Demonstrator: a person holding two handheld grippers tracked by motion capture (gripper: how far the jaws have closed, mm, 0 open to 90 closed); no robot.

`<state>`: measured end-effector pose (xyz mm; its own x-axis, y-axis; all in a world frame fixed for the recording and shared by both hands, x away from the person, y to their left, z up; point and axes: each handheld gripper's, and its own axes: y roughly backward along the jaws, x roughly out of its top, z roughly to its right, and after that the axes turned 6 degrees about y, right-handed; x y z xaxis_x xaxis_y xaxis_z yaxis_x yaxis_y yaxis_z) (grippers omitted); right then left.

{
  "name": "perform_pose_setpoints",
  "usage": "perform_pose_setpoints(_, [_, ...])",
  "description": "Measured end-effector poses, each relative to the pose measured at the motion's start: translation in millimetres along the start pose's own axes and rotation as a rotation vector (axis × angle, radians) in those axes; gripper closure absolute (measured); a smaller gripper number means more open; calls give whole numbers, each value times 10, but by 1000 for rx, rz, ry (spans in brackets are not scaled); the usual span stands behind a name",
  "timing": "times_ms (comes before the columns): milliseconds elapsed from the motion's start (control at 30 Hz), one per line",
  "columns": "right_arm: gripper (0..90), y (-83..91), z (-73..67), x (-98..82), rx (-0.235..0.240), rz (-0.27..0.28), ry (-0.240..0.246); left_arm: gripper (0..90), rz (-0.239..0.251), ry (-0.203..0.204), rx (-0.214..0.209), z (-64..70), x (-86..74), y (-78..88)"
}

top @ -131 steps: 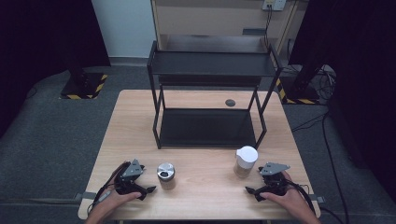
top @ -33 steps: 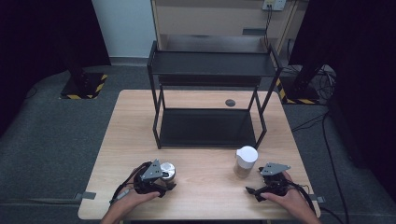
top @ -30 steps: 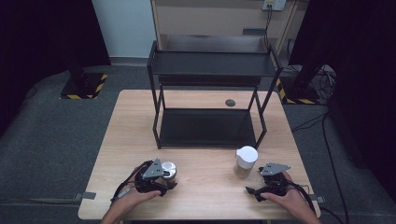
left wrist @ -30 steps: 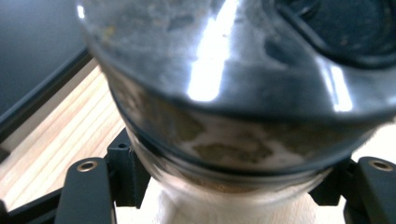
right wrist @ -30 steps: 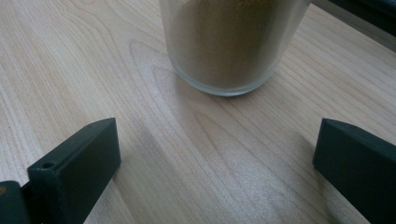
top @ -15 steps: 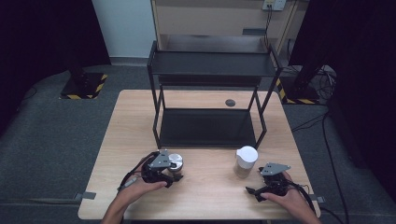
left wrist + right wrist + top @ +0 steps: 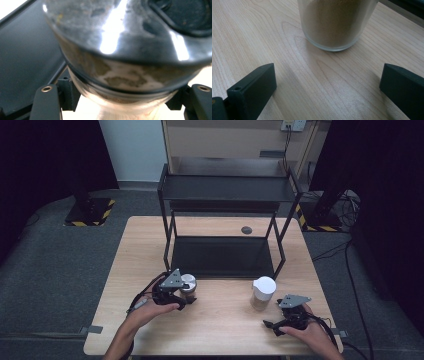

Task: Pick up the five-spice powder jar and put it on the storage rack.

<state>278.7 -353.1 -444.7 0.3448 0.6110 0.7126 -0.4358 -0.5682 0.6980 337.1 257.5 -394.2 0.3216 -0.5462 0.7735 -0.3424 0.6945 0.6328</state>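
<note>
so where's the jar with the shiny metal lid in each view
High view: jar with the metal lid lower left of centre, in the left gripper.
Left gripper view: close up, between the jaws.
Right gripper view: not in it; that glass jar is the white-lidded one.
Shared landmark: black shelf rack.

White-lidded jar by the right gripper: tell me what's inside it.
Through the glass wall, the white-lidded jar holds a tan, fine powder reaching down to its base on the table. The lid covers the top, so the fill level is hidden.
</note>
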Motion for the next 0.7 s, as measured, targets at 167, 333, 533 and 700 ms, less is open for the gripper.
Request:
perform_pose_setpoints(167, [14, 0, 0, 0, 0, 0, 0, 295, -8, -7, -4, -23, 65, 0])
perform_pose_setpoints(333, [14, 1, 3, -1, 1, 0, 1, 296, -10, -3, -4, -66, 113, 5])
perform_pose_setpoints(533, [14, 1, 4, -1, 2, 0, 1, 295, -12, -9, -4, -119, 200, 21])
perform_pose_setpoints(700, [14, 1, 4, -1, 2, 0, 1, 295, -13, -19, -5, -168, 294, 43])
